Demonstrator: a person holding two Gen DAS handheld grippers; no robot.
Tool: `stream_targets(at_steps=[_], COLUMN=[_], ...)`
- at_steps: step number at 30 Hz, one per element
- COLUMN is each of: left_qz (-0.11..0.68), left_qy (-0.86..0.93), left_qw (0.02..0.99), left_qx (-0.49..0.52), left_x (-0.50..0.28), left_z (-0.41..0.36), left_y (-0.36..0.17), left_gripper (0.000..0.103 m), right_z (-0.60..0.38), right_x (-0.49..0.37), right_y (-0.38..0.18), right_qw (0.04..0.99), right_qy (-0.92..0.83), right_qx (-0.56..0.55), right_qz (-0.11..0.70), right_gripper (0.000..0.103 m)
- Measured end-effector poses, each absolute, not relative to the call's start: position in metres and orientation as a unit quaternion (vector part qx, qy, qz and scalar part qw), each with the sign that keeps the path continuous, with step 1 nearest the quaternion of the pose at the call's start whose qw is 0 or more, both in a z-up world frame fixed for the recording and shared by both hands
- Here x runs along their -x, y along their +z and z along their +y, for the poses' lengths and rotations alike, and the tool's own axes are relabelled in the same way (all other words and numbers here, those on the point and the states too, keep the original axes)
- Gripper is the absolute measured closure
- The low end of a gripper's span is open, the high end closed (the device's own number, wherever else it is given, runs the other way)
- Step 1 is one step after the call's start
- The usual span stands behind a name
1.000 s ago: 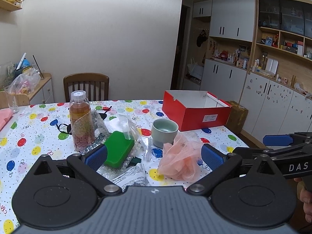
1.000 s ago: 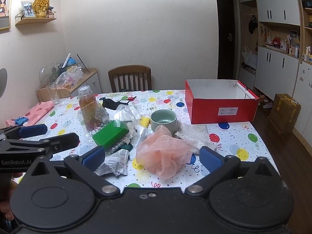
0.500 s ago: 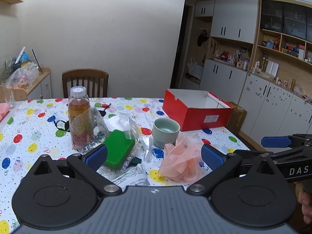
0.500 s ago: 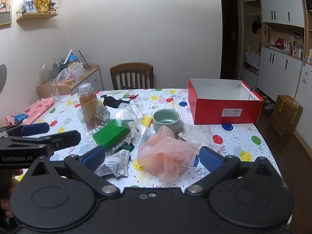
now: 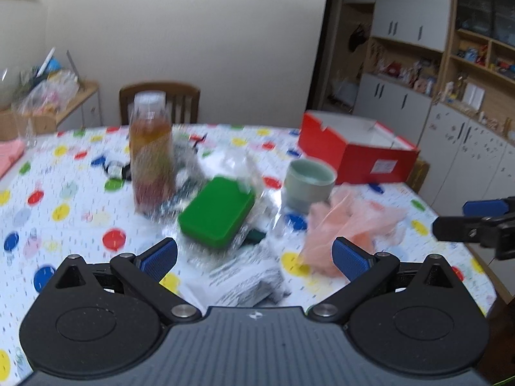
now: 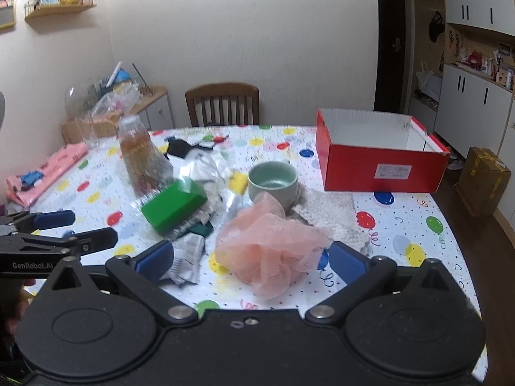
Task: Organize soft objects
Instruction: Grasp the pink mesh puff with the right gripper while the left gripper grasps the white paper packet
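Both grippers have neared the bench; right gripper [image 6: 249, 259], fingers wide and empty, should straddle the pink bath pouf [image 6: 268, 246] centrally; left gripper [image 5: 254, 255] likewise spread, empty.

Both handheld grippers have come in closer over the balloon-print tablecloth [image 6: 402, 212]. The left gripper [image 5: 254, 255] is moving fast enough to smear its view, and it now hangs above the crumpled printed paper packet [image 5: 244, 280], nearer the green rectangular sponge [image 5: 217, 212]. The right gripper [image 6: 249, 262] has closed in on the fluffy pink mesh bath pouf [image 6: 270, 247], which now sits between its spread blue pads.
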State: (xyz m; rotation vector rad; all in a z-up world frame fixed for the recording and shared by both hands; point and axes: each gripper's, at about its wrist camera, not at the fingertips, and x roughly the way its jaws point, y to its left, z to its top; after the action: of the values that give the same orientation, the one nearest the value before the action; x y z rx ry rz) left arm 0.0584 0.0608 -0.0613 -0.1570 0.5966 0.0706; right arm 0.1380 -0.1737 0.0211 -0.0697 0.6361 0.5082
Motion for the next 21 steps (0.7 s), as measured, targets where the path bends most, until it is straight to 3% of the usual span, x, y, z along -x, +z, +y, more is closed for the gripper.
stream_targets(at_steps=[9, 21], left_qz=[0.365, 0.393], left_qy=[0.076, 0.082], left_qw=[0.923, 0.914], left_qx=[0.096, 0.057], left_x=[-0.095, -0.123], left_z=[0.059, 0.049], left_y=[-0.104, -0.135], left_gripper=[0.000, 0.000], right_z=[-0.171, -0.148], right_x=[-0.183, -0.249], right_y=[-0.011, -0.047], right_qw=[0.897, 0.858], right_qy=[0.274, 0.335], right_qx=[0.093, 0.167], right_qz=[0.334, 0.351], right_gripper=[0.000, 0.002])
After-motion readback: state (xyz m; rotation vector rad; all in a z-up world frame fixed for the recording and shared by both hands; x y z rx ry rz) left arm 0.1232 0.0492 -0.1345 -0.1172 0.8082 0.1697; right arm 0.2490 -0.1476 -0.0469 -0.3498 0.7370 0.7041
